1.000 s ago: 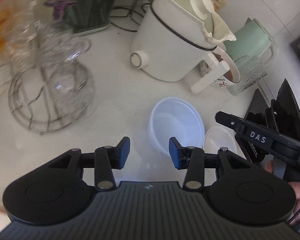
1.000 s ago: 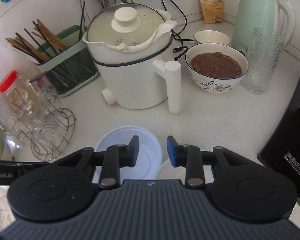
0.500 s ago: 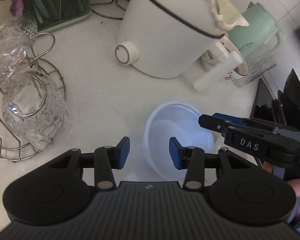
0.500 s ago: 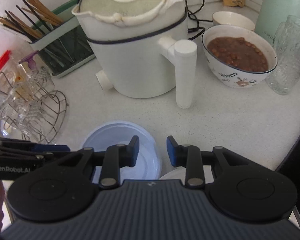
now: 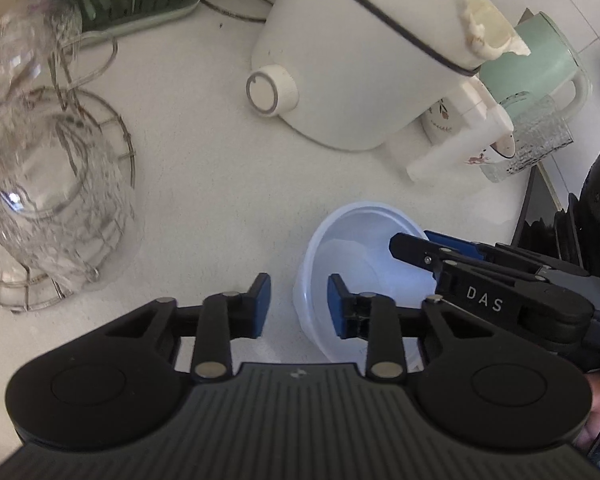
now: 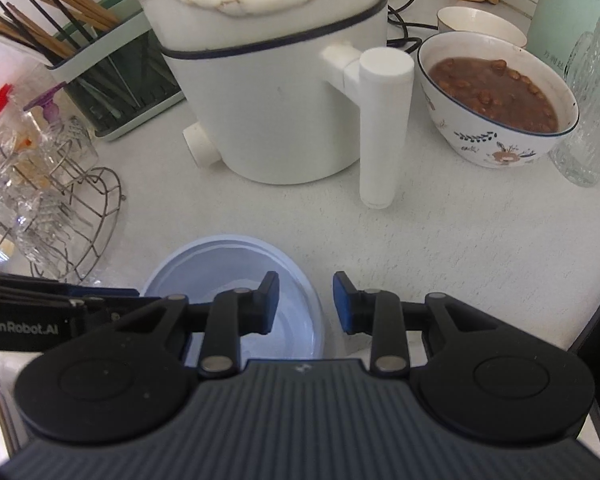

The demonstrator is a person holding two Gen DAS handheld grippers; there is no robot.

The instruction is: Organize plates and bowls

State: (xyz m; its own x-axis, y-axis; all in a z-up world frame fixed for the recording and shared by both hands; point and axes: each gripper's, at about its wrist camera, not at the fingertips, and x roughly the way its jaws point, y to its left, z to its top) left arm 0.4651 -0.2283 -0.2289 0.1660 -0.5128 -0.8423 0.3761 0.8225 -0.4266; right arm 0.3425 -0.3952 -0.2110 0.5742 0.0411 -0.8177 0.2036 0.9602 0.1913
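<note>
Sitting on the white counter (image 6: 480,232) are one translucent white plastic bowl (image 6: 236,264), one patterned ceramic bowl of brown soup (image 6: 496,100), one plain white bowl (image 6: 480,22), one white electric cooker (image 6: 268,92), one mint kettle (image 5: 540,60), and one ribbed glass tumbler (image 6: 588,100).

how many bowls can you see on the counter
3: a translucent plastic bowl under the fingers, a bowl of brown soup right of the white cooker, a small white bowl behind it. Others may be hidden.
</note>
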